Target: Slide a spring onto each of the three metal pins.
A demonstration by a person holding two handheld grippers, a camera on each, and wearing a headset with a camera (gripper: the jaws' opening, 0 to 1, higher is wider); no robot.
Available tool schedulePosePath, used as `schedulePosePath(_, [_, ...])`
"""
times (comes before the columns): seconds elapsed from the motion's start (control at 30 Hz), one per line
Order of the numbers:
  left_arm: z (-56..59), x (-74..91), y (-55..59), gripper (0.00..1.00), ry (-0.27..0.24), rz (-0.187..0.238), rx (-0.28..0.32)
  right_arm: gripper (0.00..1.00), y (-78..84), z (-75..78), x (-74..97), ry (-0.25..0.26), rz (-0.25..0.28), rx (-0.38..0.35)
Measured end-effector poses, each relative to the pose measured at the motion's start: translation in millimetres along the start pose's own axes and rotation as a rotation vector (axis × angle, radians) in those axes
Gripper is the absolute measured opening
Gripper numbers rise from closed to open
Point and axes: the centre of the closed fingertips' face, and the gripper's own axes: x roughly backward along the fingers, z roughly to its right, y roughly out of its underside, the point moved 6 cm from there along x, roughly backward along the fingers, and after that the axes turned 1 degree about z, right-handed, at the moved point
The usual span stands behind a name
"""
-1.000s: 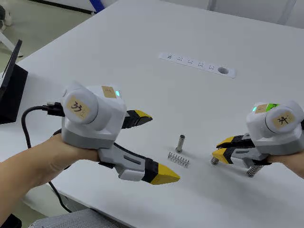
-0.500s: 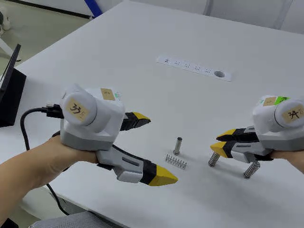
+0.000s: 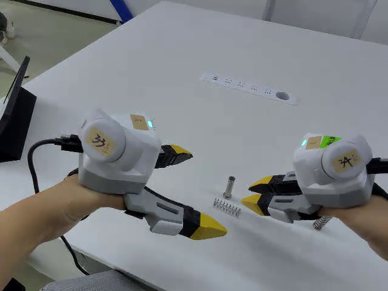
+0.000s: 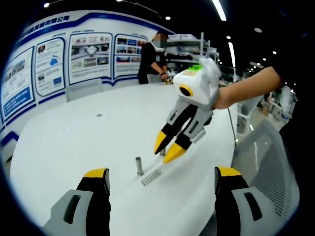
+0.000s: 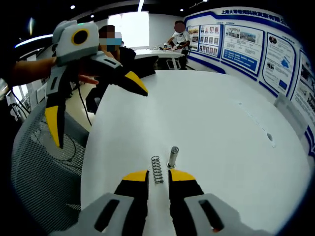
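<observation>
A bare metal pin stands upright on the white table, with a loose spring lying just in front of it. My right gripper hovers just right of both, its jaws slightly open with nothing between them. In the right gripper view the spring and pin sit just beyond my jaws. A pin wearing a spring peeks out behind the right gripper. My left gripper stands wide open left of the pin and holds nothing. In the left gripper view the pin and spring lie ahead.
A white power strip is set into the table further back. A black monitor stands at the far left and a black cable trails off the left gripper. The table's front edge runs close below both grippers. People stand in the background.
My right gripper has moved left from the two spring-covered pins toward the bare pin and loose spring, now hiding one of those pins. The left gripper has held still.
</observation>
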Motion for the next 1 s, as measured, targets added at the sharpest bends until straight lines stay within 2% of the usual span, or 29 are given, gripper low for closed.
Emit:
schedulePosePath(0.3, [-1.3,1.3,6.0,0.9,0.0,-0.008,0.013,0.16,10.2,-2.9,-18.5,-0.008,-0.054,0.013])
schedulePosePath(0.6, [-1.9,1.8,9.8,0.9,0.001,-0.008,0.027,0.16,16.9,-0.2,-31.5,0.001,-0.076,-0.02])
schedulePosePath(1.0, [-4.7,3.3,11.2,0.89,-0.005,-0.01,0.031,0.16,26.7,1.3,-41.5,0.013,-0.125,-0.035])
